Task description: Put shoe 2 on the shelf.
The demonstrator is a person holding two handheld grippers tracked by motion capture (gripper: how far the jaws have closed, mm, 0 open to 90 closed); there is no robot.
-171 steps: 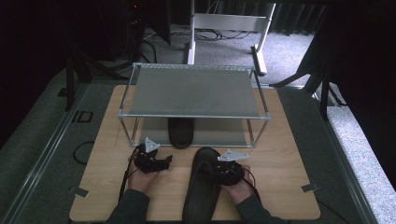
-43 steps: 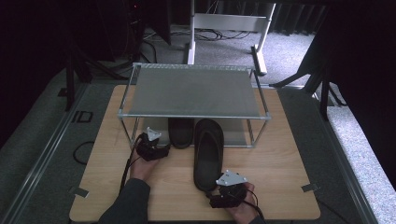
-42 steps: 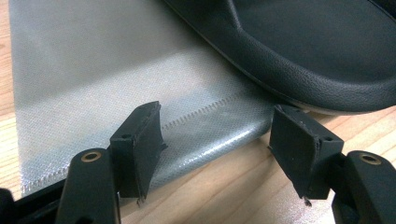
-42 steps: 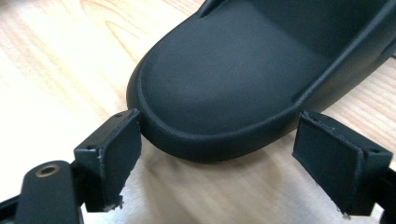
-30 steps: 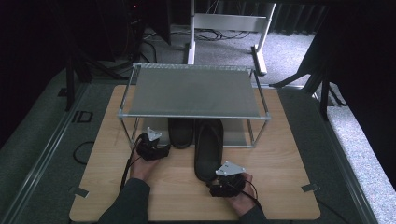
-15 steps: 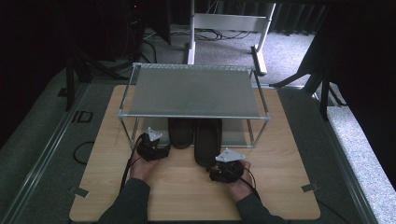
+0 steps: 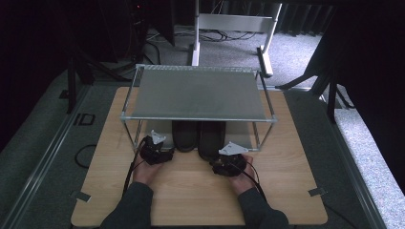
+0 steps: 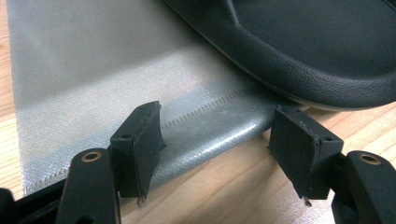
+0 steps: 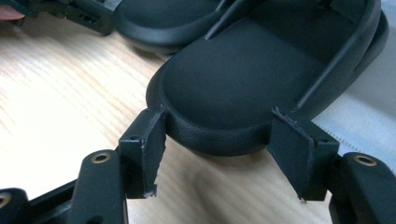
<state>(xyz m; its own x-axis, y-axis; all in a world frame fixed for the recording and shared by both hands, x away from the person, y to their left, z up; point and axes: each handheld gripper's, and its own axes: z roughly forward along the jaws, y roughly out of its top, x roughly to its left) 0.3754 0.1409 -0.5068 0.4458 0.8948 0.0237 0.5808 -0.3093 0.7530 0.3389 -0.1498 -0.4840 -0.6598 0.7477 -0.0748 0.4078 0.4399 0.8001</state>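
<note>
Right sandal (image 9: pixel 261 88): black, laid flat on the desk (image 7: pixel 191 191) under the wire shelf (image 7: pixel 198 93), its heel end turned toward the person; it is seen just beside the left sandal in the high view (image 7: pixel 211 138).
Left sandal (image 7: pixel 185 136): black, set side by side with the right one under the shelf; its rounded edge is seen at the top of the left gripper view (image 8: pixel 303 60), partly resting on a grey mesh mat (image 8: pixel 93 84).
Right tongs (image 9: pixel 217 128): the heel of the right sandal is flanked by the two jaws, one at each side of it; the jaws have just been closing, and whether the pads press on the sole or only stand against it cannot be told. In the high view they are found at the sandal's near end (image 7: pixel 228 160).
Left tongs (image 8: pixel 217 128): held partly open with nothing between the jaws, over the near edge of the mat, just short of the left sandal; in the high view they are placed beside the shelf's front left leg (image 7: pixel 155 150).
Desk: light wood.
</note>
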